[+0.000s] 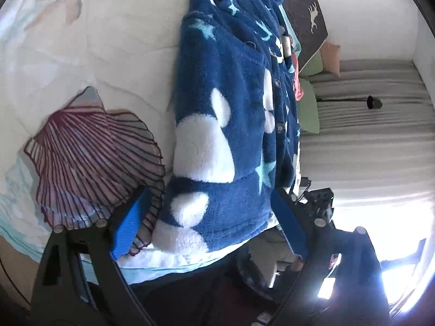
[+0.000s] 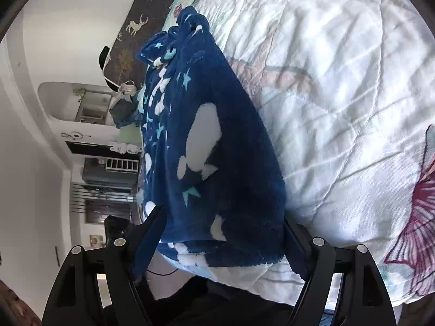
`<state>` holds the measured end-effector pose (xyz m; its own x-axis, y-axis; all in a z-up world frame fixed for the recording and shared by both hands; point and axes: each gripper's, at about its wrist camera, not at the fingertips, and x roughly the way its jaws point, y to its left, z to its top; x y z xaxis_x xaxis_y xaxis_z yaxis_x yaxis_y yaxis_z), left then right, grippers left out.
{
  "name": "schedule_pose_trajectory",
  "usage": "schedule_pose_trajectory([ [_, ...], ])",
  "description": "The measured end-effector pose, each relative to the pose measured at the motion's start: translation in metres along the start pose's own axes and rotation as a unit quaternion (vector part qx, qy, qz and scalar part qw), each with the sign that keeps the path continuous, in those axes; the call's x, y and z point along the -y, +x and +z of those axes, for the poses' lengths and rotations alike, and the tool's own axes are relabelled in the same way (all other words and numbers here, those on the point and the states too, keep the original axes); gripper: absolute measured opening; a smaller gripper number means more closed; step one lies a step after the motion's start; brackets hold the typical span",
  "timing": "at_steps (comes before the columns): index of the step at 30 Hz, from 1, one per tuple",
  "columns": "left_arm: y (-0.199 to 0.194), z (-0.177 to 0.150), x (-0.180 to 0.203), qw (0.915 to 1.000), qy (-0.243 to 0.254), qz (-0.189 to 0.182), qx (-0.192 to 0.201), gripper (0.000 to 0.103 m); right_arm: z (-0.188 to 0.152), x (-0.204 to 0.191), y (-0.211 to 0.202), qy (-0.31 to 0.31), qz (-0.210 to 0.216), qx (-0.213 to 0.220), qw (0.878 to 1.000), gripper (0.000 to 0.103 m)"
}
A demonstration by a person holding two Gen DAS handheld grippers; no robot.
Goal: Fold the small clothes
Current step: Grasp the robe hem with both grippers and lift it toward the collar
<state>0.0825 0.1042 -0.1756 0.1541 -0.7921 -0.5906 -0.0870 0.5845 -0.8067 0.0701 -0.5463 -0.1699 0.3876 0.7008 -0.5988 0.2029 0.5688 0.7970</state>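
A dark blue fleece garment [image 1: 231,103] with white clouds and pale stars lies stretched along the quilted bed, and it shows again in the right wrist view [image 2: 217,135]. My left gripper [image 1: 209,225] is open, its blue pads [image 1: 130,222] standing either side of the garment's near hem, which lies between the jaws without being pinched. My right gripper [image 2: 223,239] is open too and straddles another part of the same hem, with its black fingers [image 2: 295,241] close against the fleece edges. The far collar end is bunched up.
The white quilt [image 1: 95,40] carries a dark red shell print [image 1: 95,157]. A dark deer-print panel [image 2: 136,27] stands at the bed's head. Green and peach pillows [image 1: 310,103] lie beside striped curtains [image 1: 367,108]. The quilt's edge [image 2: 244,274] drops off just under the grippers.
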Motion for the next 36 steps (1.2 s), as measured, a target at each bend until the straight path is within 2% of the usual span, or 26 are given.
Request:
schedule_pose_trajectory([
  [2,0.001,0.0,-0.001,0.9999,-0.011,-0.007,-0.003,0.086,-0.002,-0.003,0.001,-0.003,-0.002,0.004,1.0,0.077],
  [4,0.002,0.0,-0.005,0.9995,-0.031,-0.006,0.004,0.08,-0.001,-0.003,0.0,0.004,-0.006,0.011,1.0,0.061],
  [6,0.0,0.0,-0.008,0.9987,-0.048,-0.012,0.011,0.066,0.001,0.005,0.005,0.029,-0.03,0.007,0.999,0.017],
  [7,0.0,-0.001,-0.008,0.9986,-0.05,-0.013,0.012,0.061,0.001,0.01,0.007,0.047,-0.029,0.008,0.998,0.015],
  [9,0.003,-0.006,-0.009,0.9986,-0.051,-0.008,0.009,0.039,0.0,0.018,0.006,0.076,0.001,0.02,0.997,0.014],
  [11,0.01,-0.011,-0.007,0.9989,-0.046,-0.003,0.003,0.021,-0.002,0.014,0.003,0.065,0.0,0.033,0.997,0.013],
  [14,0.012,-0.014,-0.004,0.9995,-0.031,-0.001,0.009,0.016,-0.005,-0.002,-0.001,0.026,-0.018,0.043,0.999,0.012],
  [17,0.009,-0.01,0.004,0.9997,-0.019,-0.002,0.012,0.014,-0.004,-0.019,-0.008,-0.006,-0.03,0.053,0.998,0.011],
  [23,-0.01,0.006,0.042,0.9991,0.009,-0.029,0.028,0.014,0.008,-0.047,-0.024,-0.033,0.013,0.072,0.997,0.011],
  [25,-0.015,0.012,0.055,0.9985,0.026,-0.031,0.035,0.014,0.015,-0.057,-0.025,-0.045,0.013,0.078,0.996,0.011],
  [30,-0.019,0.031,0.082,0.997,0.055,-0.041,0.037,0.014,0.035,-0.077,-0.032,-0.061,0.047,0.094,0.993,0.011],
  [36,-0.03,0.059,0.089,0.9947,0.058,-0.071,0.045,0.014,0.069,-0.108,-0.026,-0.071,0.067,0.098,0.99,0.011],
])
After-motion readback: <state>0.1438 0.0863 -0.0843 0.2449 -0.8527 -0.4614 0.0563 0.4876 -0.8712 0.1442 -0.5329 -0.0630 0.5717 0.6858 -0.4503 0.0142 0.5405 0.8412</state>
